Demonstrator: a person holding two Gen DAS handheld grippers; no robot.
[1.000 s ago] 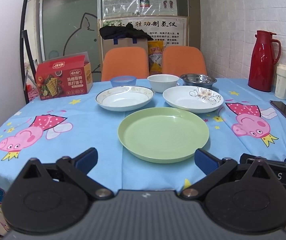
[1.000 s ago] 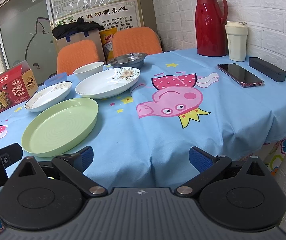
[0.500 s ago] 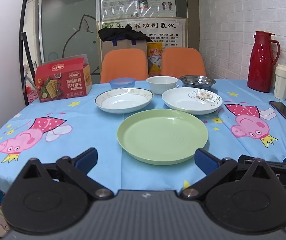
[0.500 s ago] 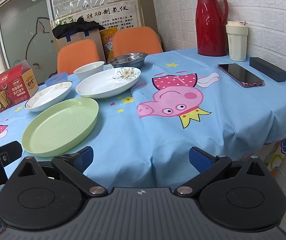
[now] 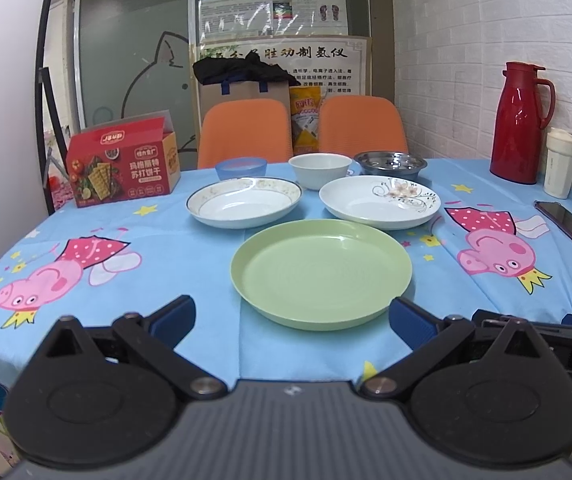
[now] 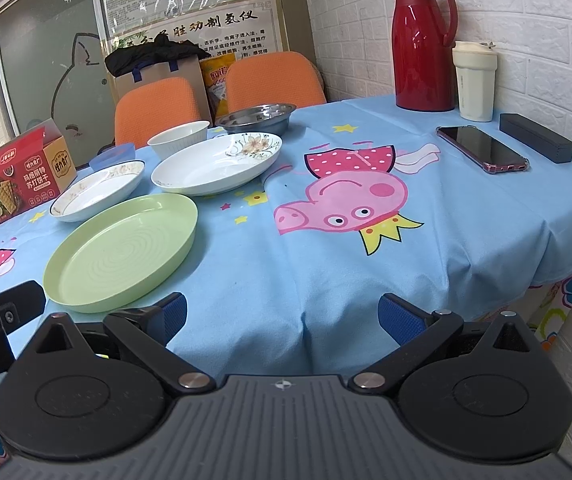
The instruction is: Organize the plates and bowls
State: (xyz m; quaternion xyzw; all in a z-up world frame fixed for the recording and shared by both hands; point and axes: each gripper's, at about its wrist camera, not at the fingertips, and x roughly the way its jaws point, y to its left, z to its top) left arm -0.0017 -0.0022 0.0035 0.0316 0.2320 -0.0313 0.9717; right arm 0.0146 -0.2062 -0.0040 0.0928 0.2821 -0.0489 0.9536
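A green plate lies near the table's front edge; it also shows in the right wrist view. Behind it lie a gold-rimmed white plate and a flower-patterned white plate. Further back stand a blue bowl, a white bowl and a steel bowl. My left gripper is open and empty, just in front of the green plate. My right gripper is open and empty over the front edge, right of the green plate.
A red cracker box stands at the back left. A red thermos, a white cup, a phone and a black case sit at the right. Two orange chairs stand behind the table.
The left wrist view has dropped slightly lower toward the table's front edge. The right gripper and the dishes have not moved.
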